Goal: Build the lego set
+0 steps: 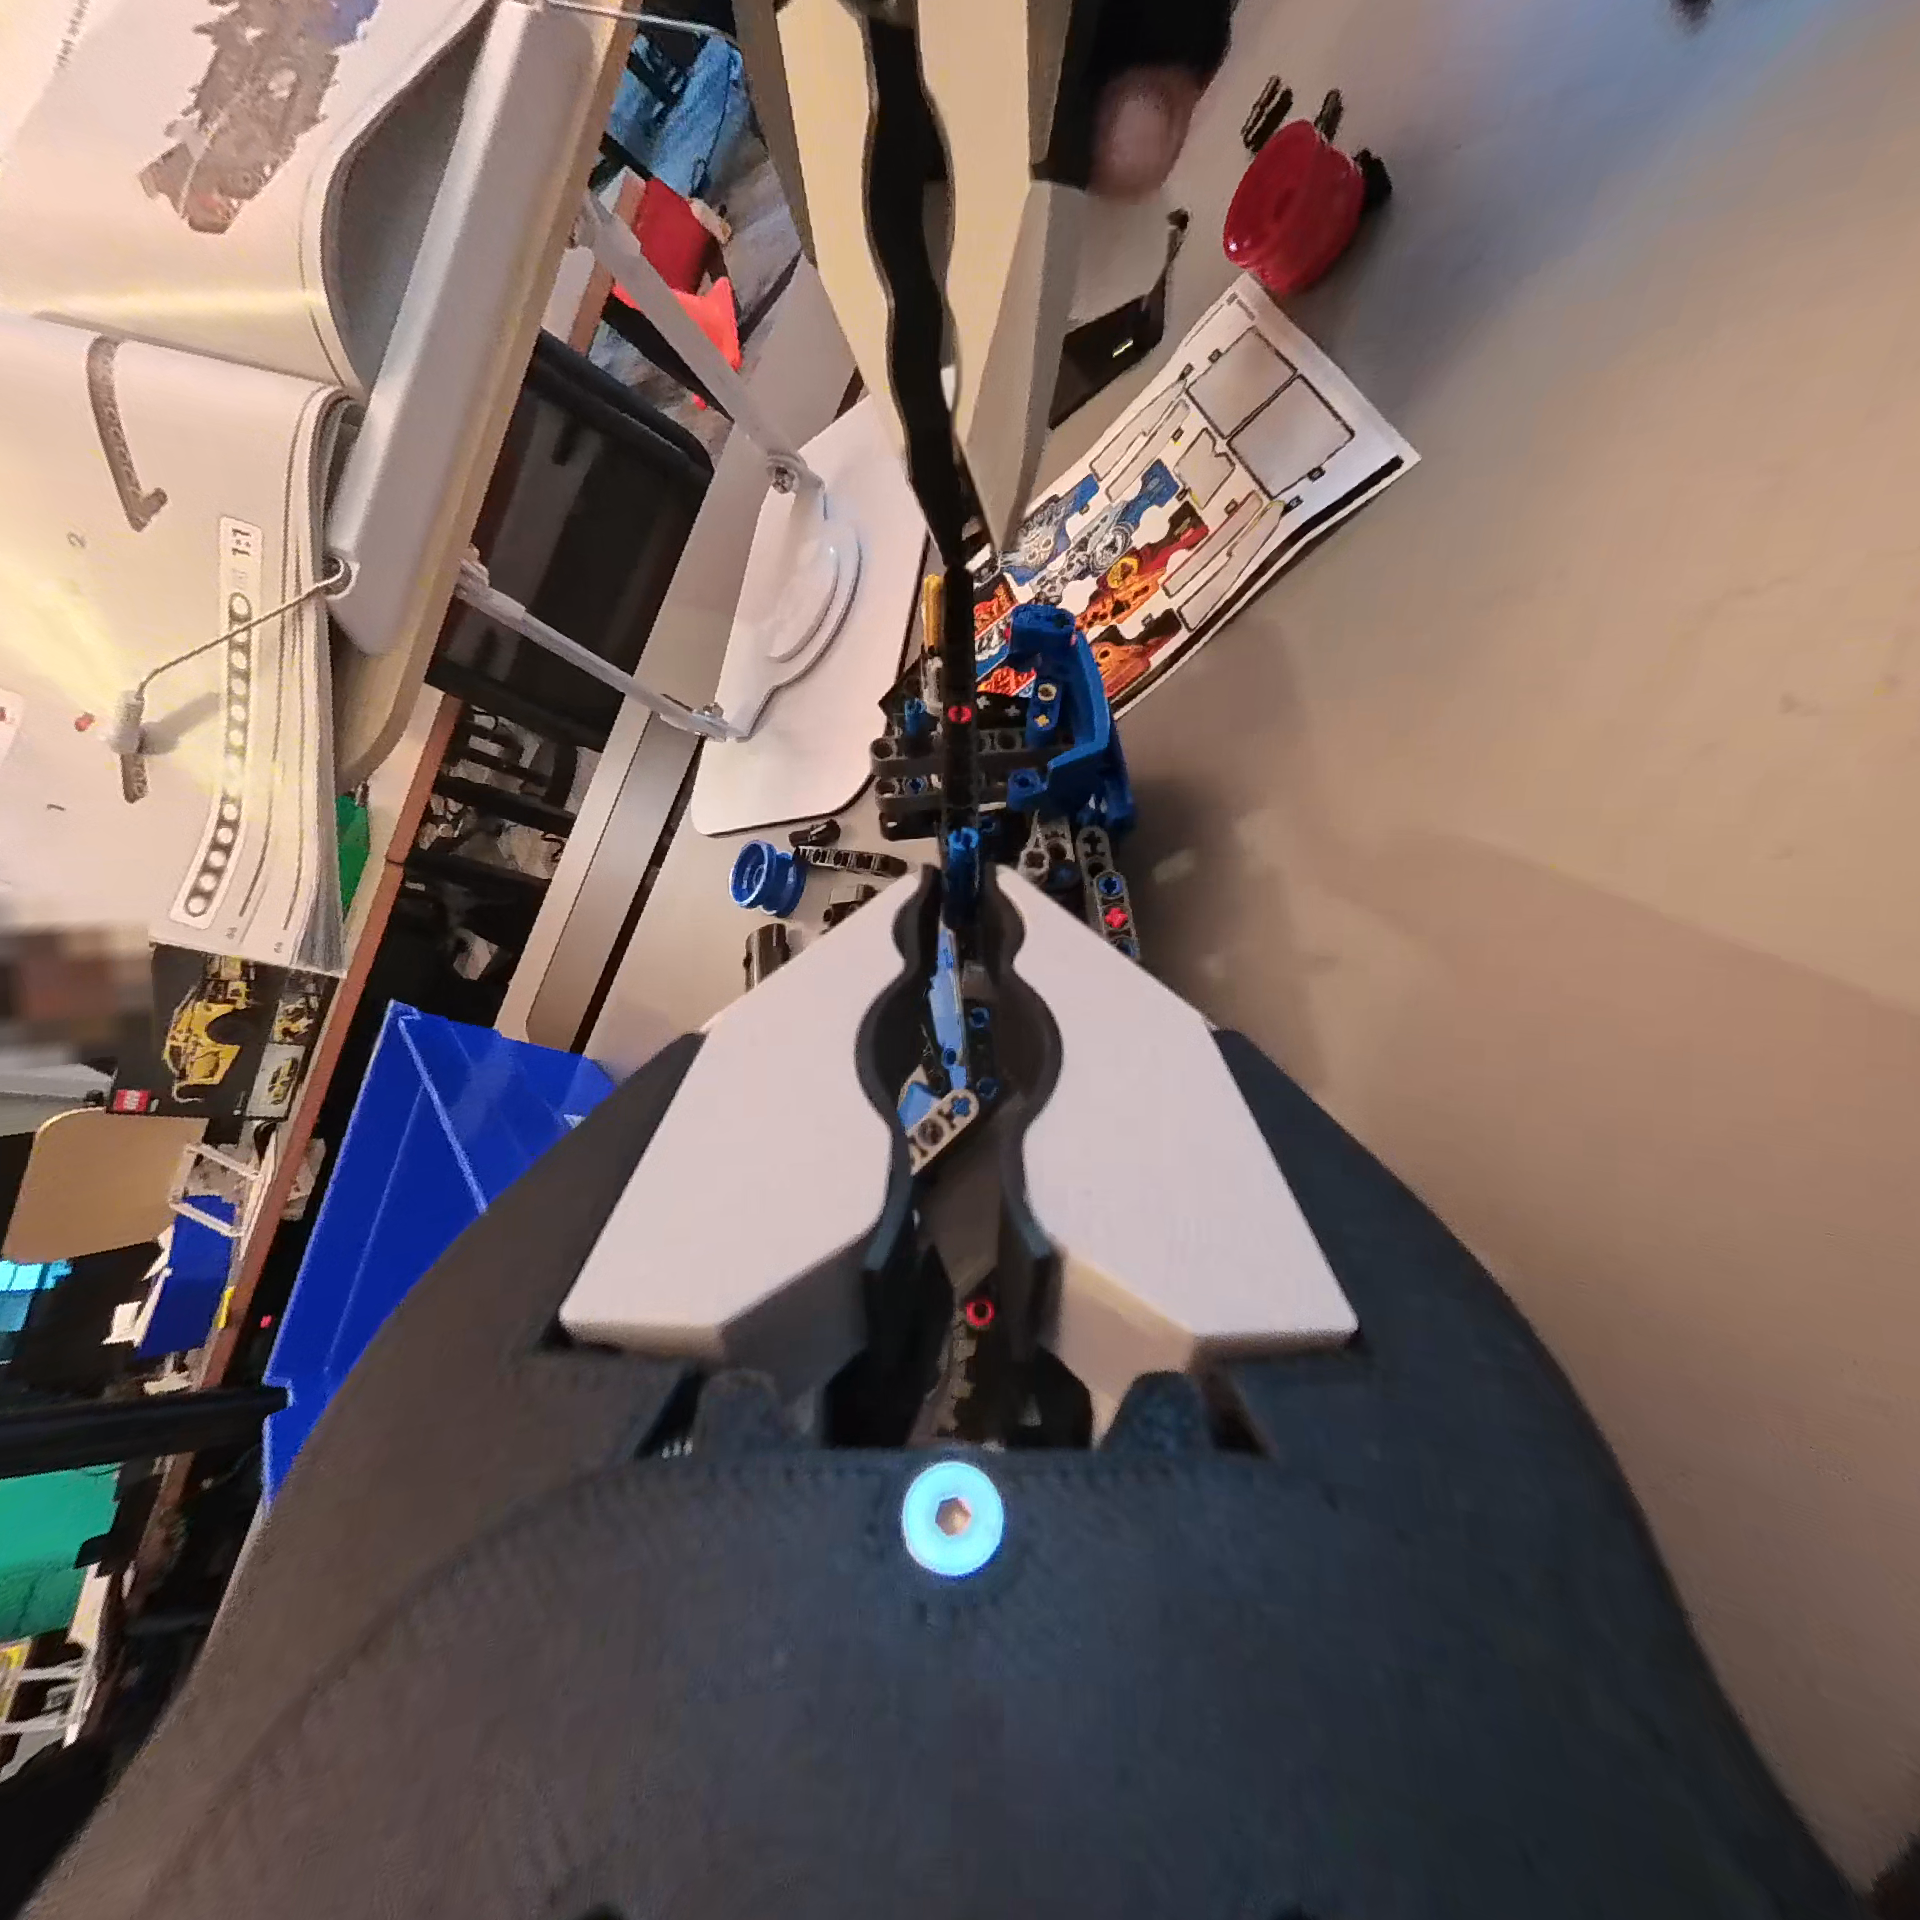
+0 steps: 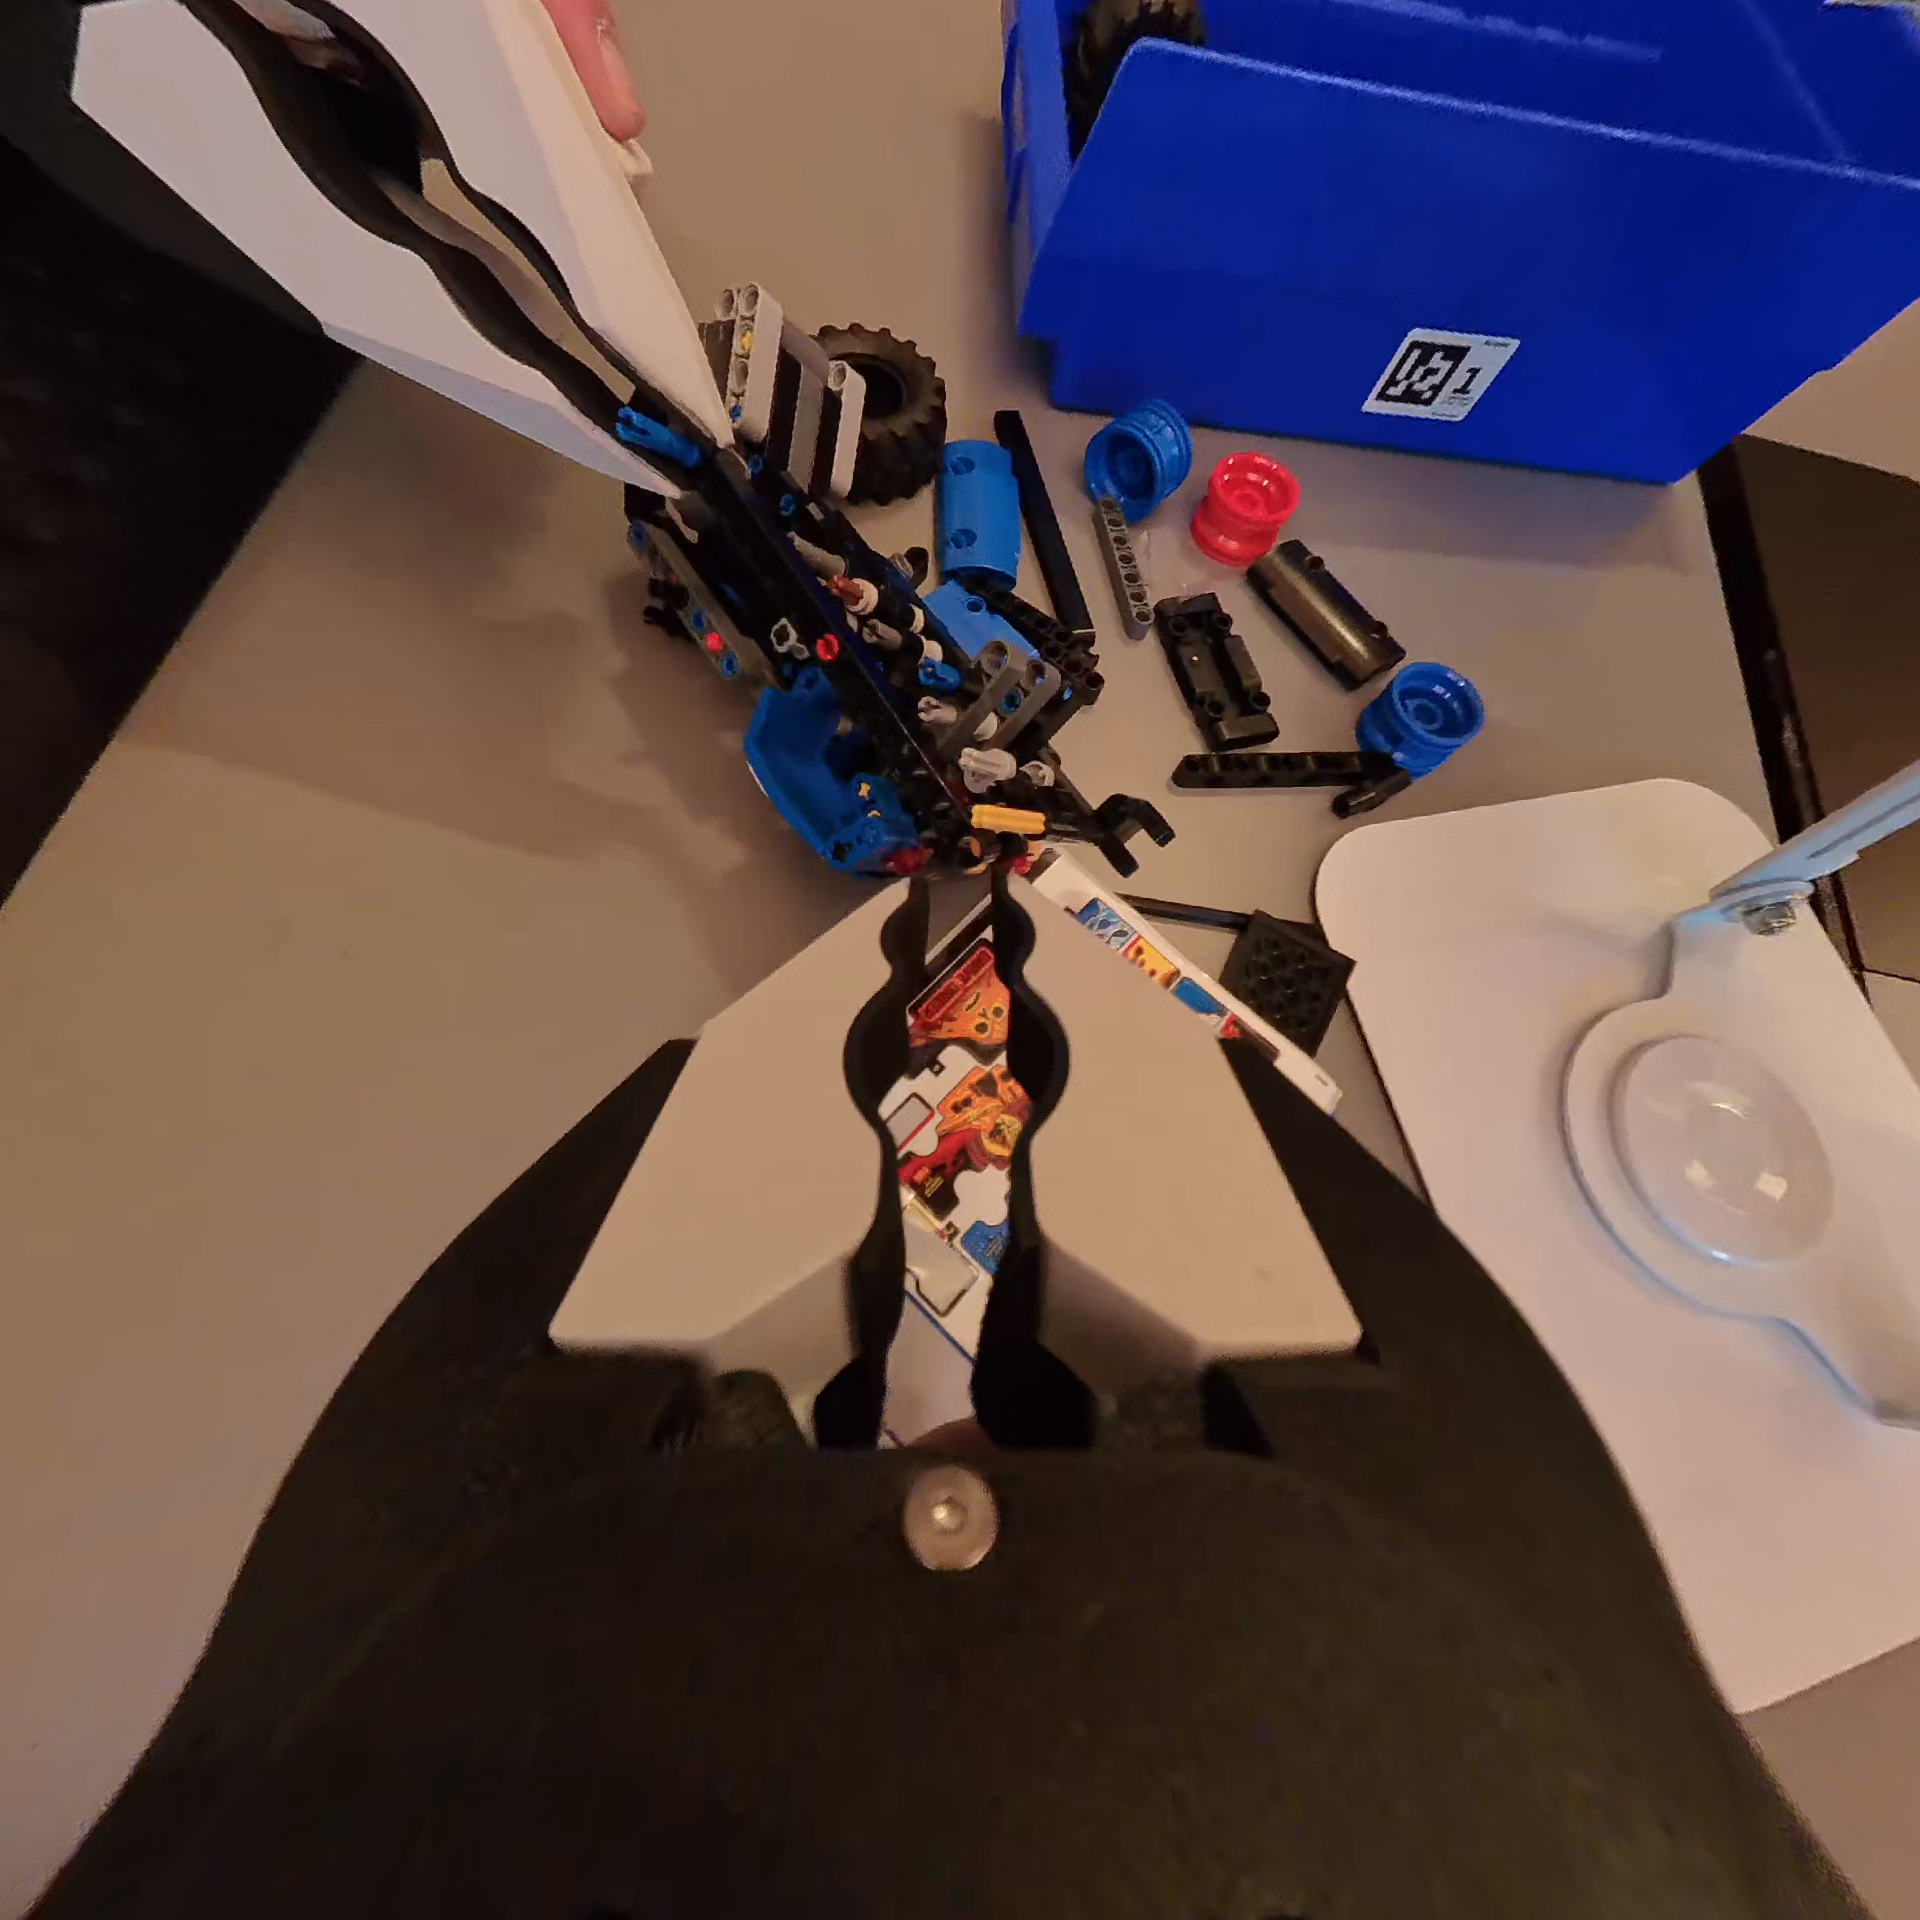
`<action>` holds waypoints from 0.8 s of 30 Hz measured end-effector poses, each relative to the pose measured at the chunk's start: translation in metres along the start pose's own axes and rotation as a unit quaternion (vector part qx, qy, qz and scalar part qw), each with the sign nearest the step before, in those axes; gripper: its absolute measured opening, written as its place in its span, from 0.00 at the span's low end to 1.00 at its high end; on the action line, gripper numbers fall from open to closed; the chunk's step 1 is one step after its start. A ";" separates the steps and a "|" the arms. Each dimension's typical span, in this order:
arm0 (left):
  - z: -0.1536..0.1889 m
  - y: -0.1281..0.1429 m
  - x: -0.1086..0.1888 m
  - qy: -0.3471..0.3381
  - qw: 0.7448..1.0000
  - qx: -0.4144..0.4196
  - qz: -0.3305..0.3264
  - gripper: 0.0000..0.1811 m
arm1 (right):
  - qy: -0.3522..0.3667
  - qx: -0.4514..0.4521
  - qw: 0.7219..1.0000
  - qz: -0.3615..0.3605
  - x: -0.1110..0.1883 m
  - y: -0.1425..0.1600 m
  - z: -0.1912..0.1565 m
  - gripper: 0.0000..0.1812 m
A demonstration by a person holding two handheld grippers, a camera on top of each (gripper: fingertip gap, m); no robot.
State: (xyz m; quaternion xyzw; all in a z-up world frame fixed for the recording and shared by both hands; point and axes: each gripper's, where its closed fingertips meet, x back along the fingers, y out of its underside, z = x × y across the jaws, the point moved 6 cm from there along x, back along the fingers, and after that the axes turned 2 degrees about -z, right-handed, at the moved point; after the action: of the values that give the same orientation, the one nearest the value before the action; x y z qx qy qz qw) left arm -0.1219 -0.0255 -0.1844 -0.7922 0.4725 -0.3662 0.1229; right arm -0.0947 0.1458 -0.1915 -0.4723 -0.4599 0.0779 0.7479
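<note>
A part-built blue and black lego vehicle (image 2: 862, 707) lies on the grey table, with several pins and grey beams on it. My left gripper (image 1: 961, 894) is shut on one end of it, next to a blue pin; in the right wrist view it (image 2: 686, 457) comes in from the upper left. My right gripper (image 2: 956, 888) closes on the opposite end, by a yellow axle (image 2: 1006, 819), with a narrow gap between its pads. In the left wrist view the right gripper (image 1: 954, 561) comes down from the top, and the model (image 1: 1039, 727) sits between the two grippers.
A sticker sheet (image 2: 956, 1122) lies under my right gripper. Loose parts lie beside the model: a black tyre (image 2: 883, 410), blue hubs (image 2: 1138, 457), a red hub (image 2: 1244, 506), black beams (image 2: 1278, 769). A blue bin (image 2: 1455, 229) stands behind them. A white stand base (image 2: 1558, 1143) holds the instruction booklet (image 1: 156, 520). One gripper's finger ends stand about 10 cm off the other's.
</note>
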 end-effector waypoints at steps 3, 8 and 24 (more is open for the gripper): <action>-0.001 -0.002 -0.001 -0.003 1.000 0.006 0.000 0.03 | -0.001 0.005 1.000 -0.001 -0.002 -0.001 0.000 0.05; -0.001 -0.002 0.006 -0.008 1.000 0.010 0.009 0.03 | -0.008 0.007 1.000 0.004 0.000 -0.004 0.000 0.04; -0.004 -0.006 0.003 -0.020 1.000 0.007 0.015 0.03 | 0.000 0.007 1.000 -0.003 -0.004 -0.005 0.005 0.04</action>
State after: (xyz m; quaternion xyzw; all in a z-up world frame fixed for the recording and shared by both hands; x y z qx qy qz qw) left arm -0.1200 -0.0246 -0.1772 -0.7910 0.4792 -0.3522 0.1435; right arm -0.1022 0.1442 -0.1891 -0.4659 -0.4608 0.0792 0.7512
